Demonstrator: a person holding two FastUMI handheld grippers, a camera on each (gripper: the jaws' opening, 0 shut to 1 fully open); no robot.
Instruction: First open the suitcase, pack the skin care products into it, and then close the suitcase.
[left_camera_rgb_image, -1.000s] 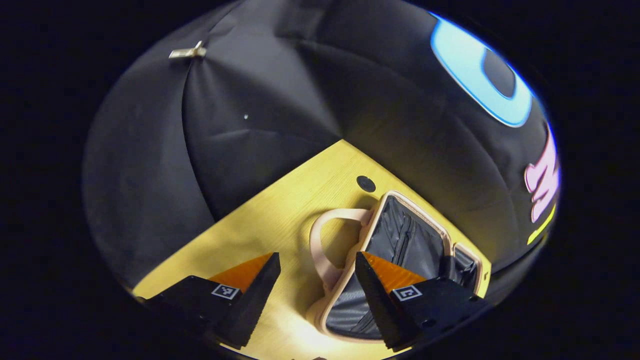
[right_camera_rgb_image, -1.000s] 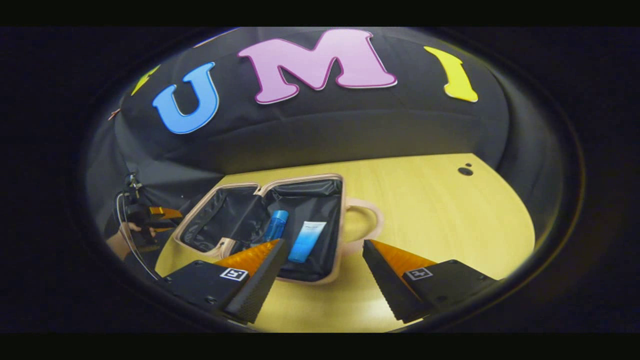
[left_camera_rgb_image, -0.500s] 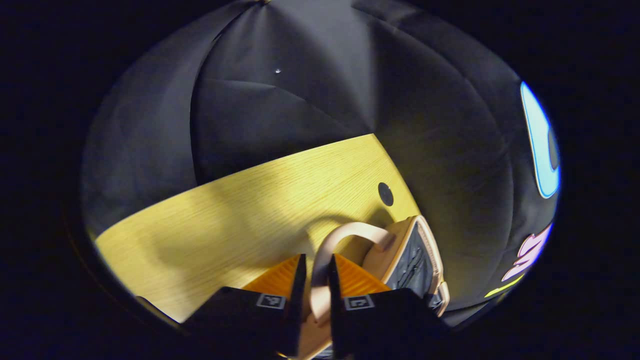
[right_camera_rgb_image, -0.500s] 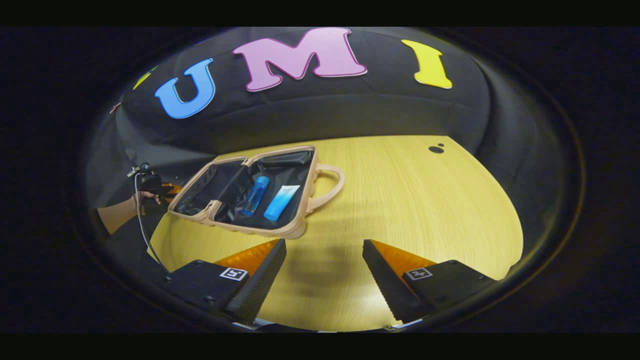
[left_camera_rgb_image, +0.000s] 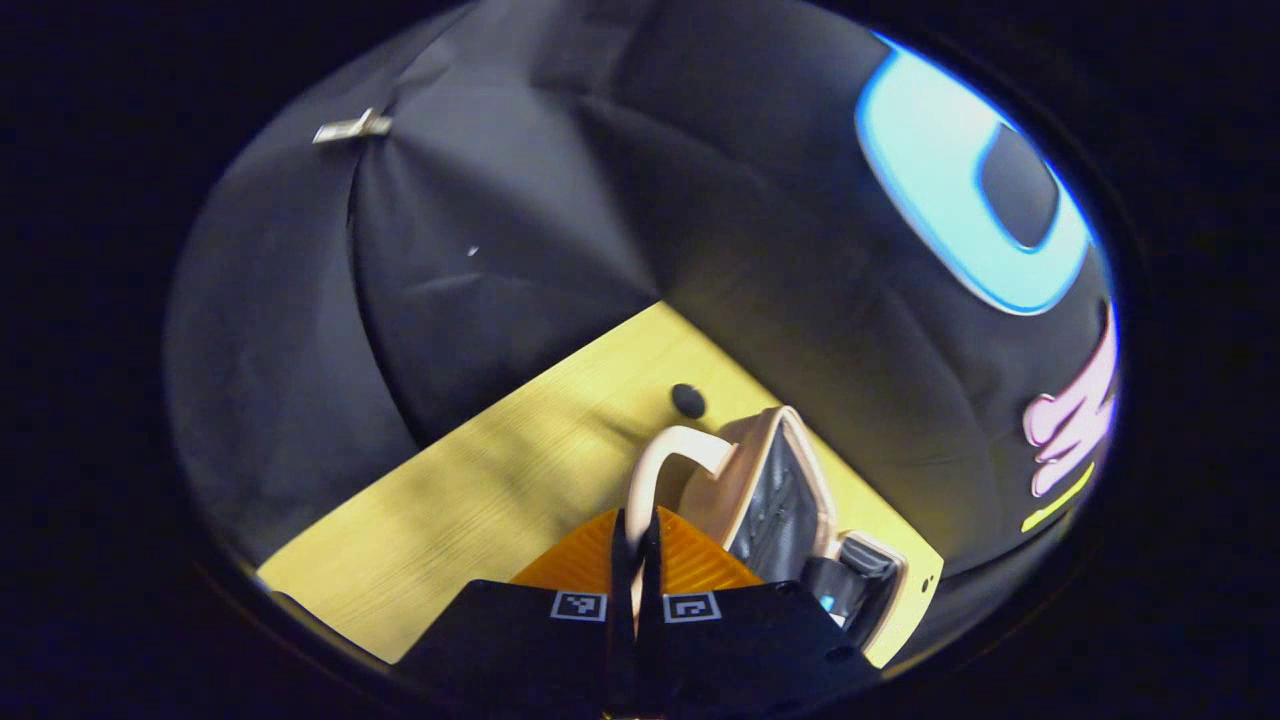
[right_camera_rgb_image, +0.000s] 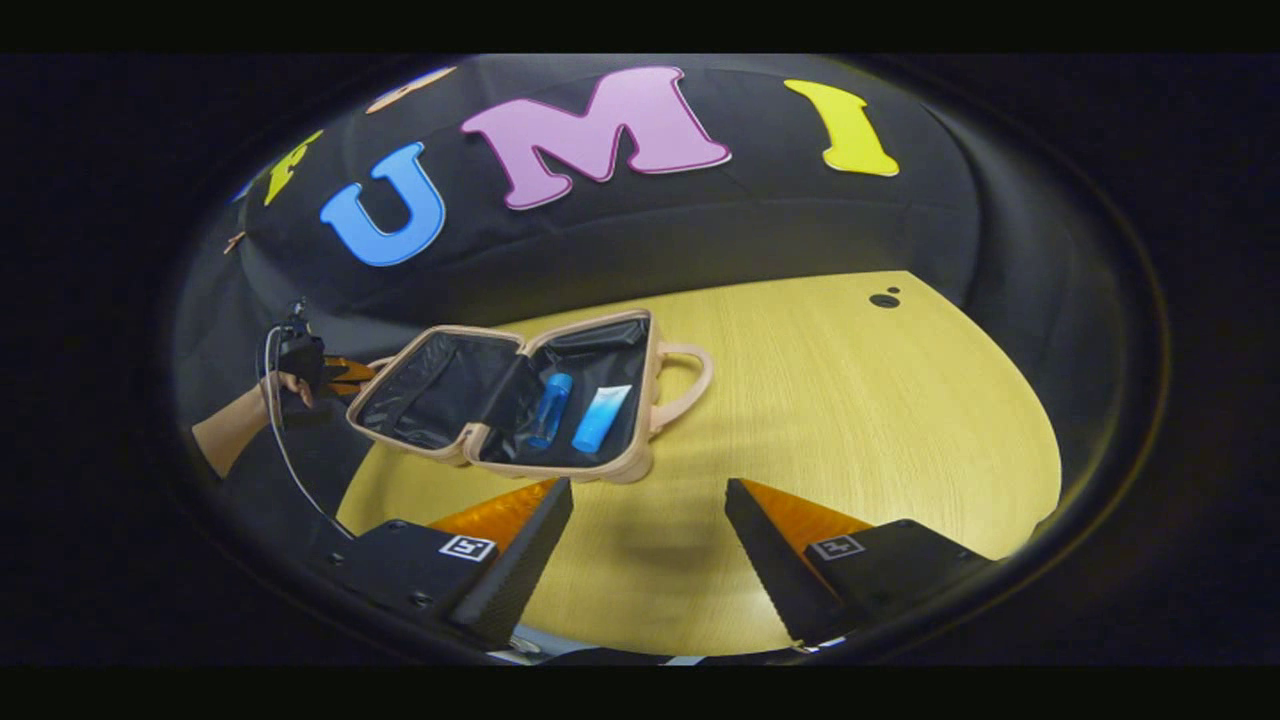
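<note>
left gripper view: the left gripper (left_camera_rgb_image: 632, 540) has its jaws clamped on the lid's curved pink handle (left_camera_rgb_image: 655, 465), the lid tilted up off the yellow wooden table (left_camera_rgb_image: 480, 500). in the right gripper view the small pink hard-shell suitcase (right_camera_rgb_image: 510, 395) gapes ahead-left of the right gripper (right_camera_rgb_image: 648, 535), whose jaws stand apart, empty; folding the lid toward the blue bottle (right_camera_rgb_image: 551, 408) and blue tube (right_camera_rgb_image: 601, 418) falls to the left.

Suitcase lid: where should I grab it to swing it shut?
Judging by its pose, grip the lid's looped handle, coming from the outer side, away from the hinge. The left gripper is shut on it there. The handle stands clear of the shell, farthest from the hinge.
</note>
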